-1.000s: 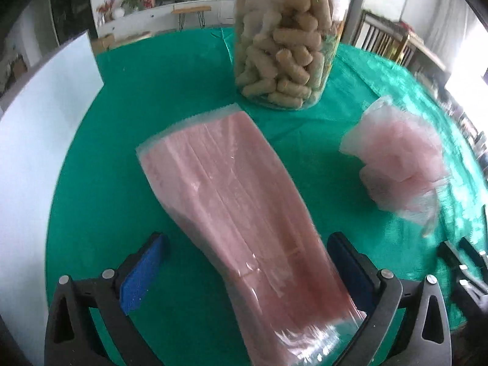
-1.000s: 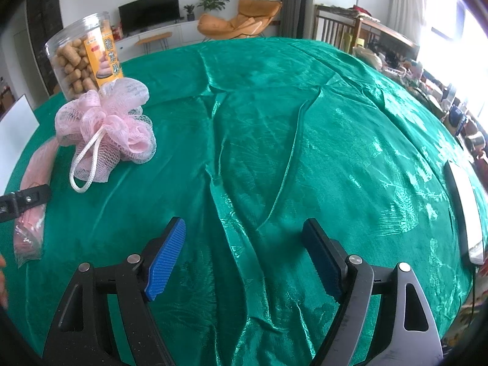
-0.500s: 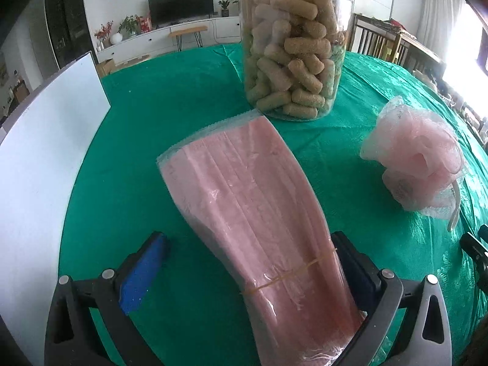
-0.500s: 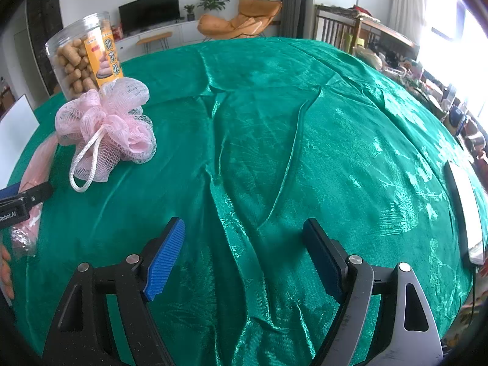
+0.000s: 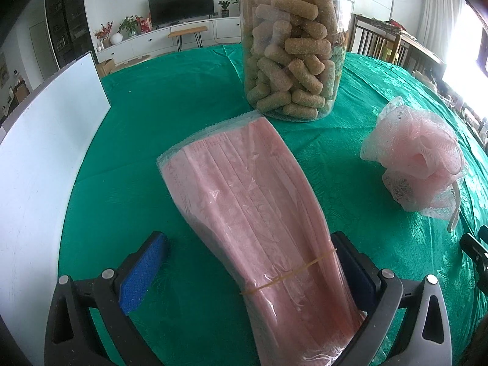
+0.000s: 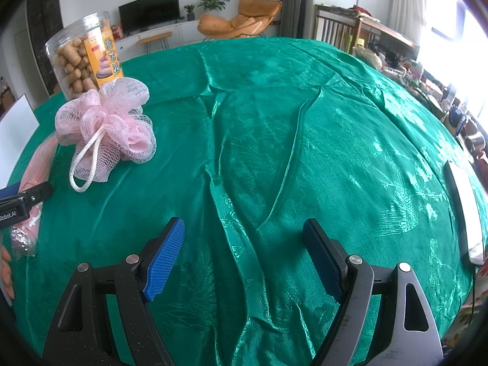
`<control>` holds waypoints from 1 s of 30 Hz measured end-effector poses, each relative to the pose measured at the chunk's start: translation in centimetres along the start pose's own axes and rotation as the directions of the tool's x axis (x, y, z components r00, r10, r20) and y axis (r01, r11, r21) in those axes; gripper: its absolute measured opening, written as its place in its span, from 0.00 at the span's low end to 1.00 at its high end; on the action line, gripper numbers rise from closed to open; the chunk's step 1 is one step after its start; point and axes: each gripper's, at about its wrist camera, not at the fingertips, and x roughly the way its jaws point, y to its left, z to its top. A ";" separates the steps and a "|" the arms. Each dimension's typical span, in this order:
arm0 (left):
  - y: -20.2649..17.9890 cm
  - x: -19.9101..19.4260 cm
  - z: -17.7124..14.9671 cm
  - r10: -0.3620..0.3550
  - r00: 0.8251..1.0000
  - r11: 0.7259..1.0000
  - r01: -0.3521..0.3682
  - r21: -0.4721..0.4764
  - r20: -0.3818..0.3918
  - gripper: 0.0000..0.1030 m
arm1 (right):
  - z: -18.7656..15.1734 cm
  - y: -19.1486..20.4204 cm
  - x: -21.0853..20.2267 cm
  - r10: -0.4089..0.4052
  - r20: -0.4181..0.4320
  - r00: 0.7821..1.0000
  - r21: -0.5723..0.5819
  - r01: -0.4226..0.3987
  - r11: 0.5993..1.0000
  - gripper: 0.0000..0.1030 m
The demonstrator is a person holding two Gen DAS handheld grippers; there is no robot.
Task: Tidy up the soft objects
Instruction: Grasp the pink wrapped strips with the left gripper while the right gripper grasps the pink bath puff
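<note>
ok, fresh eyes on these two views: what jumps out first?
The pack of pink face masks fills the left wrist view, lying on the green tablecloth between the open jaws of the left tool, close against one pad. Behind it stands a clear jar of biscuit sticks, with a pink mesh bath pouf off to the side. The right tool hangs open over bare, wrinkled cloth.

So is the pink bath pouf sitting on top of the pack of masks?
No, the pink bath pouf sits on the green tablecloth, apart from the pack of masks.
</note>
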 end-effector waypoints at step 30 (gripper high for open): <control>0.2 -1.2 0.0 -0.033 0.999 0.999 0.033 0.027 -0.011 0.55 | 10.1 10.8 1.2 0.281 -0.064 0.958 -0.181 -0.288 0.940 0.79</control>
